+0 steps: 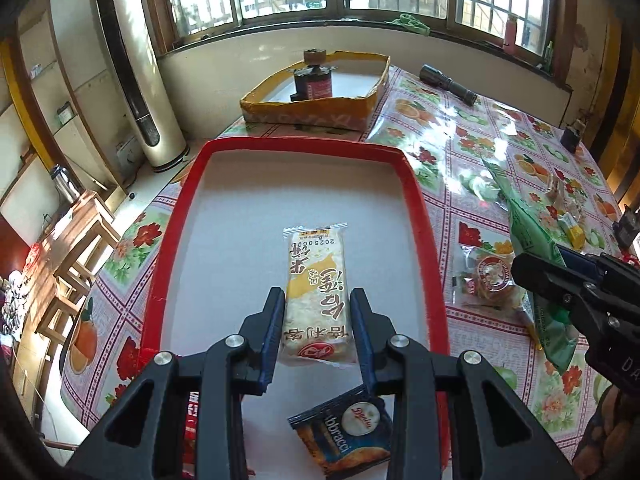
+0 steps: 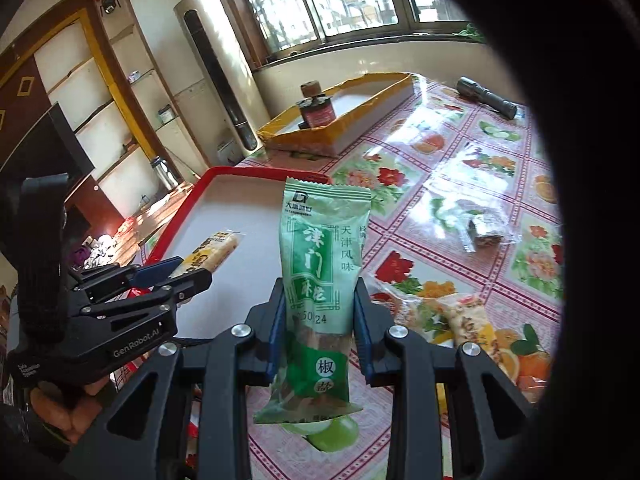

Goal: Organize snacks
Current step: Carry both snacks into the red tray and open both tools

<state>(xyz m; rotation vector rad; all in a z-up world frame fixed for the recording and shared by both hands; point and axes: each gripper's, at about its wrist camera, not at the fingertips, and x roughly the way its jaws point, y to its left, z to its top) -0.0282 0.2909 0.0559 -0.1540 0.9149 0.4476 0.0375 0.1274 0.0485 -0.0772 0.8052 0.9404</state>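
The yellow snack bar [image 1: 316, 296] is pinched in the left gripper [image 1: 318, 320], up over the red tray [image 1: 420, 208]. The green snack bag [image 2: 320, 280] is pinched in the right gripper [image 2: 320, 324], by the tray's edge. Both wrappers look slippery and floppy, so one could slide out and miss the tray. The blue packet [image 1: 344, 436] is partly hidden. The clear-wrapped snack [image 2: 484, 232] on the table is too shiny to read.

Yellow packet [image 1: 318, 296], green packet [image 2: 320, 292], both gripped
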